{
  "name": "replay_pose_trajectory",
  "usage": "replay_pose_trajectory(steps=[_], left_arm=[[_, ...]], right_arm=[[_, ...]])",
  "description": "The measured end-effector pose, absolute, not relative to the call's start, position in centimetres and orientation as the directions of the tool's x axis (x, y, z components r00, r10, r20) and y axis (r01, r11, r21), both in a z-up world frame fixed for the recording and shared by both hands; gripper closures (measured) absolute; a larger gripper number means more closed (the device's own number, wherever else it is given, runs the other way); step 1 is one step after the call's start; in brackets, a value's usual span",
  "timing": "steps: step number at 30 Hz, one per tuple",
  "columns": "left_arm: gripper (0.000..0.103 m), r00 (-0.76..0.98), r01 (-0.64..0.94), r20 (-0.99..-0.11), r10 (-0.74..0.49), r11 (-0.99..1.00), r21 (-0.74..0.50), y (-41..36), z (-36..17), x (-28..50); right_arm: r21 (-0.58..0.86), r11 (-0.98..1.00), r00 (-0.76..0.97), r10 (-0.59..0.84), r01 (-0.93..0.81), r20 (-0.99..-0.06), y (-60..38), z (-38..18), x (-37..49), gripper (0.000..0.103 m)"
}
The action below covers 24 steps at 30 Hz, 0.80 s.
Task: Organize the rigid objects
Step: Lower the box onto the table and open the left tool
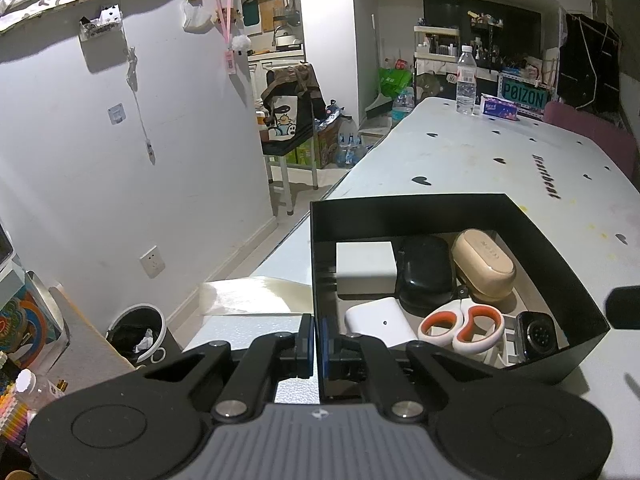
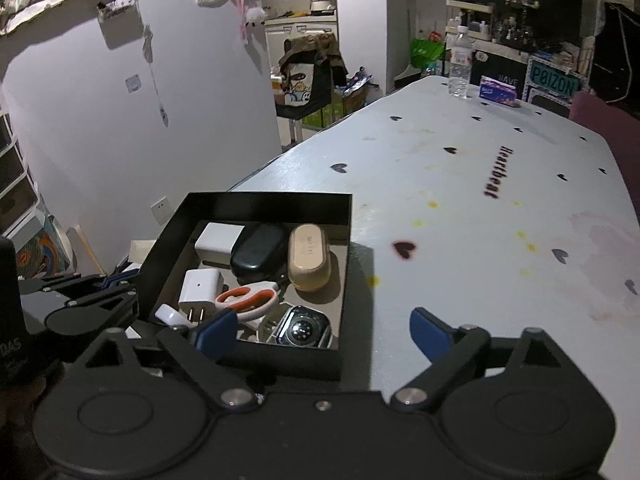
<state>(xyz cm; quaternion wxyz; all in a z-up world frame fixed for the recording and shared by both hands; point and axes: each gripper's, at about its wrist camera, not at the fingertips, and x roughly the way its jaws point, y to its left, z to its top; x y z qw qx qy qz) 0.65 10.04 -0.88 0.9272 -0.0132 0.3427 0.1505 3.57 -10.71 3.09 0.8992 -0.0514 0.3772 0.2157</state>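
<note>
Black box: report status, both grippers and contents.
Left gripper shut on box wall. Right gripper open, empty, above near rim. Scissors, watch, chargers, cases inside. Nothing in the way.

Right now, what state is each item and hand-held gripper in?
Left hand-held gripper: shut on the black box wall.
Right hand-held gripper: open, holding nothing.
Black box: lidless, on the table.
Scissors: closed, in the box.
Beige case: closed.
Black case: closed.
Water bottle: upright, capped.

The white heart-printed table (image 2: 460, 184) is carrying a black box (image 2: 256, 204) — water bottle (image 2: 459, 65) and tissue pack (image 2: 497, 90) standing far off.
</note>
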Motion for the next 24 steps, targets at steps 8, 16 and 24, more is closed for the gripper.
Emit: replay_pose_trajectory(steps=[8,16,24], left_arm=[[0.1,0.719,-0.288,-0.641,0.268,0.955,0.076,10.0,-0.9,0.6],[0.097,0.725,-0.292,-0.645,0.241,0.956,0.028,10.6,0.0,0.2],[0.035,0.769,-0.306,-0.579,0.271,0.951,0.039,9.7,3.2,-2.1]], right_arm=[[0.058,0.912,0.635,0.327,-0.406,-0.7,-11.5,2.8,3.0,0.0],[0.048,0.914,0.638,0.318,-0.402,-0.701,-11.5,2.6,3.0,0.0],[0.051,0.916,0.65,0.321,-0.398,-0.688,-11.8,2.9,2.8,0.0]])
